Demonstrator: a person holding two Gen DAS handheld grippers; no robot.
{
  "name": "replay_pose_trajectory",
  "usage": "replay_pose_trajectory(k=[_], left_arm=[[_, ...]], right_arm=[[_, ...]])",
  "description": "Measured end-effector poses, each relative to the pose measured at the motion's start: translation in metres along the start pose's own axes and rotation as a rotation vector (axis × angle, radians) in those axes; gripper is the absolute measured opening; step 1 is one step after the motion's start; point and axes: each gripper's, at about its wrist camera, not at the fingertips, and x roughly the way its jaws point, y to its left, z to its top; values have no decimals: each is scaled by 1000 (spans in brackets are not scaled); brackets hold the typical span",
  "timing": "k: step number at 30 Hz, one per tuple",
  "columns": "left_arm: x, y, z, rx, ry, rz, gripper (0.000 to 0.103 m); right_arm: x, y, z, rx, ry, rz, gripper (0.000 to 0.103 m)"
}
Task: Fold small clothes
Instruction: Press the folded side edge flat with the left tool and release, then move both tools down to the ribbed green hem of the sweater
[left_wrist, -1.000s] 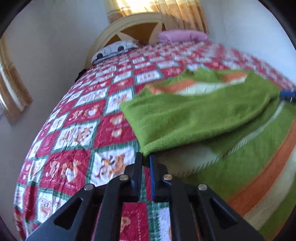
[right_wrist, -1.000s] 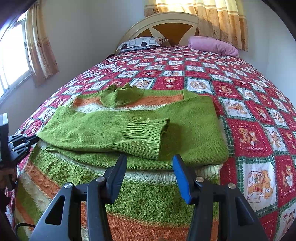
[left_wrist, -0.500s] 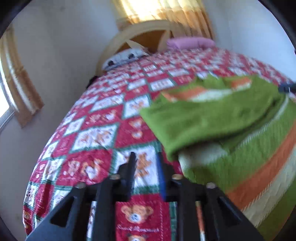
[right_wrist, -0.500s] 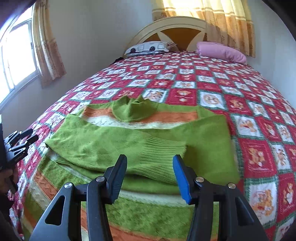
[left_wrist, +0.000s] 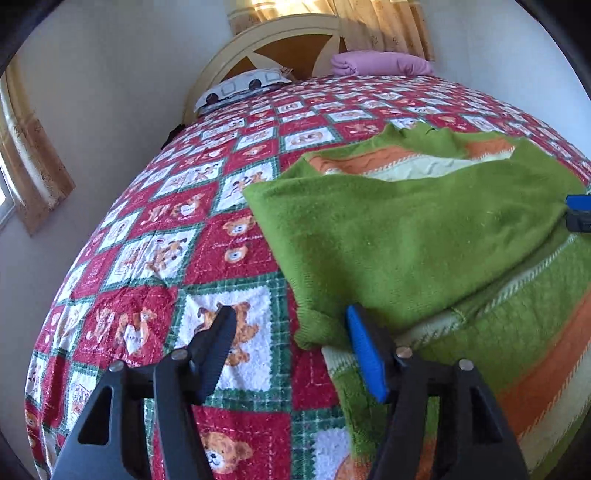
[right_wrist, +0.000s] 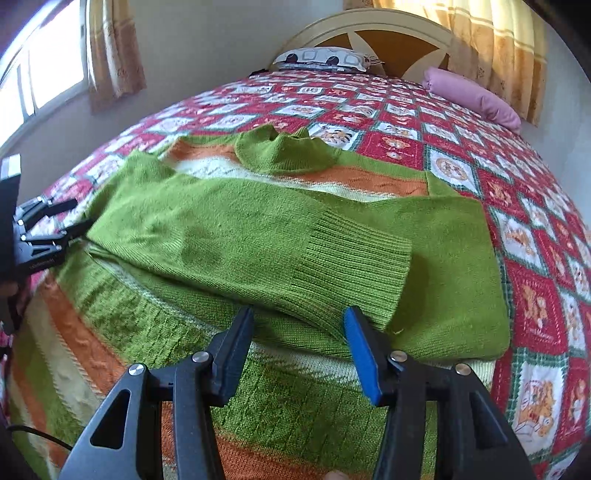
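A green sweater (right_wrist: 288, 236) with orange and cream stripes lies flat on the bed, both sleeves folded across its chest; it also shows in the left wrist view (left_wrist: 413, 236). My left gripper (left_wrist: 290, 323) is open and empty at the sweater's left edge, by the fold of the sleeve; it also shows in the right wrist view (right_wrist: 55, 225). My right gripper (right_wrist: 297, 325) is open and empty just above the sweater's body, close below the ribbed cuff (right_wrist: 354, 273) of the upper sleeve. Its blue pad (left_wrist: 578, 212) shows at the right edge of the left wrist view.
The bed is covered by a red, green and white teddy-bear quilt (left_wrist: 207, 229). A patterned pillow (right_wrist: 325, 59) and a pink pillow (right_wrist: 472, 96) lie by the headboard (right_wrist: 384, 33). A wall and a curtained window (right_wrist: 55, 66) stand to the left.
My left gripper has opened, from shut a second ago, and has drawn back a little from the sleeve fold. My right gripper stays open and has shifted slightly over the sweater.
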Motion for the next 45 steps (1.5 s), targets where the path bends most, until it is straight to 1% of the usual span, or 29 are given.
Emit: replay_pose_trajectory(k=[2,3,4,6,8,11,13,18,22,25,29,36,45], left_arm=[[1,-2,2,5,-1,23,71],[0,0,2,-3,-3,25,72],[-4,3,2,-21,-11,17,72],[-13,11,1,-62,-21,-9,72],[-28,13,-5,-82,-27,-39,73],[-50,9,-14,-57,-54,-45,78],[-62,5,-20,-52,-64,-57,80],[-81,1,-38,-110,-31,-146,81],[-93,-5,-55,-121,-20,-167,81],[-99,-8,-67,-139,-5,-200,81],[-110,-11,-81,-148,-1,-212,81],[-125,-15,-98,-169,18,-211,81],[-140,-19,-114,-192,49,-260,81]], right_arm=[[-7,-1,4,21,-4,3,53],[-12,-4,4,43,-8,15,53],[-19,-8,2,72,-16,29,54],[-38,-15,-6,107,-41,23,62],[-51,-17,-14,103,-44,2,63],[-64,-22,-27,119,-29,-20,63],[-70,-26,-36,150,-18,-16,63],[-87,-29,-67,201,-5,-18,63],[-97,-29,-87,225,7,-19,63],[-105,-26,-103,234,16,-18,63],[-116,-23,-120,235,23,-25,63],[-131,-15,-142,236,30,-30,63],[-144,0,-166,218,53,-27,63]])
